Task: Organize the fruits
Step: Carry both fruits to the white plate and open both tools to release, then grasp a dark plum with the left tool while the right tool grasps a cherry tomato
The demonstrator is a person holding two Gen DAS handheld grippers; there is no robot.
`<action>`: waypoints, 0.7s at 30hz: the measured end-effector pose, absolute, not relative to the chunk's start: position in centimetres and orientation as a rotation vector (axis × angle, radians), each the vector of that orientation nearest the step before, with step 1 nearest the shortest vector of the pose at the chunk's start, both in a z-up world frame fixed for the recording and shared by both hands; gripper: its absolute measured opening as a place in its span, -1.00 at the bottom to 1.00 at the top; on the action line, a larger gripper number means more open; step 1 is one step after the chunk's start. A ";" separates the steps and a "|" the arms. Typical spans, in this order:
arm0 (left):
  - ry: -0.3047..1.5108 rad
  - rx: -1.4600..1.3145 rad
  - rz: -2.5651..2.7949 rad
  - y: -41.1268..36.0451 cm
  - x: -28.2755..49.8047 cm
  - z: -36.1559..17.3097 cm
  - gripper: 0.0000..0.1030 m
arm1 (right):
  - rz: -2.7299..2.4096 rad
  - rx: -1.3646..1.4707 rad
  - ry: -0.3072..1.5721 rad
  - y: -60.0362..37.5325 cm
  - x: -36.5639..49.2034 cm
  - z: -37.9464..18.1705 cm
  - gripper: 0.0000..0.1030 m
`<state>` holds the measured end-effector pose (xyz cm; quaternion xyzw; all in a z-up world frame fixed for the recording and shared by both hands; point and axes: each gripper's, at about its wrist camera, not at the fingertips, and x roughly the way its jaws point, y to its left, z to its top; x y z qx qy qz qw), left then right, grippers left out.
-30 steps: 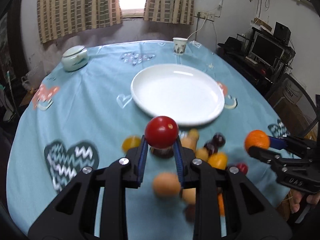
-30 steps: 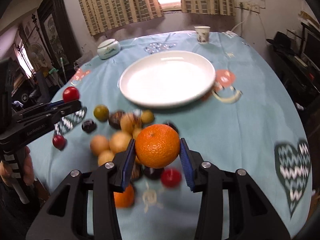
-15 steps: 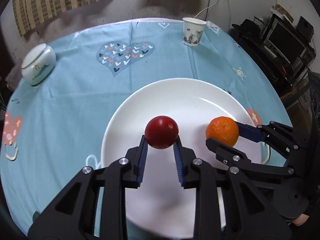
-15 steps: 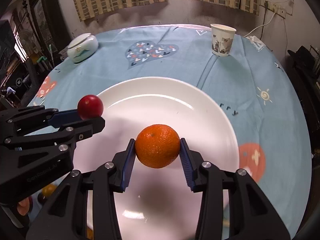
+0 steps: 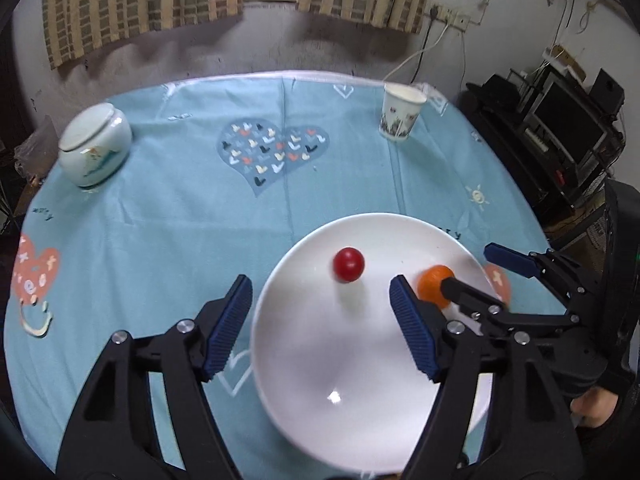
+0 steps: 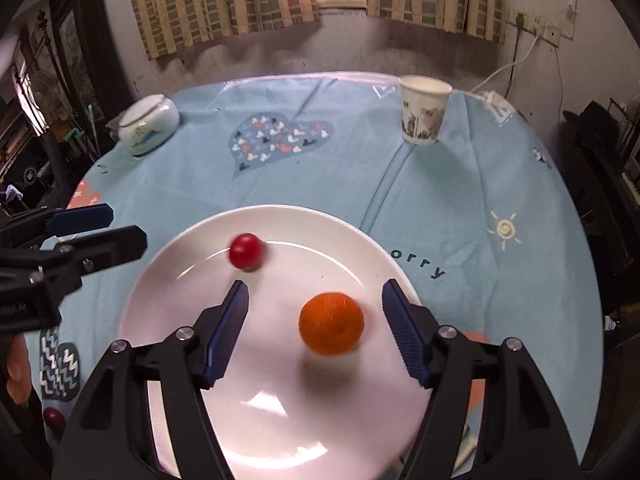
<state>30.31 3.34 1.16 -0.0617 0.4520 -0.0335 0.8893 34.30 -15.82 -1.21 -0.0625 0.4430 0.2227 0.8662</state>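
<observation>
Both jaws are opening: the left hand-held gripper (image 5: 320, 320) holds nothing, tomato (image 5: 348, 264) at its 12 o'clock on the plate (image 5: 320, 420); the right hand-held gripper (image 6: 316, 328) stands around the free orange (image 6: 331, 323).

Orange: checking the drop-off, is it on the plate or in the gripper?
On the plate. The orange lies free between the right gripper's opening jaws.
</observation>
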 end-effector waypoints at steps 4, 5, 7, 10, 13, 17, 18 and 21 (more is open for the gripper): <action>0.889 -0.077 -0.029 4.8 23.7 2.1 0.64 | 0.459 -0.143 0.900 -16.9 28.5 1.4 0.39; 0.884 -0.060 -0.005 5.2 21.8 1.8 0.65 | 0.466 -0.138 0.904 -17.2 26.8 1.6 0.45; 0.874 -0.050 0.033 6.1 18.0 0.8 0.72 | 0.490 -0.116 0.917 -17.8 22.8 1.3 0.72; 0.868 -0.076 0.092 7.3 12.9 -1.7 0.74 | 0.514 -0.110 0.901 -18.4 16.7 0.0 0.87; 0.867 -0.113 0.156 8.1 8.8 -4.2 0.74 | 0.464 -0.114 0.897 -19.3 11.9 -2.1 0.87; 0.883 -0.116 0.184 8.1 6.3 -6.1 0.74 | 0.385 -0.080 0.894 -20.9 8.3 -3.3 0.87; 0.887 -0.105 0.182 7.9 6.1 -6.2 0.74 | 0.375 -0.079 0.893 -21.1 7.9 -3.4 0.87; 0.889 -0.080 0.177 7.4 5.6 -6.3 0.74 | 0.353 -0.085 0.888 -21.4 7.2 -3.3 0.87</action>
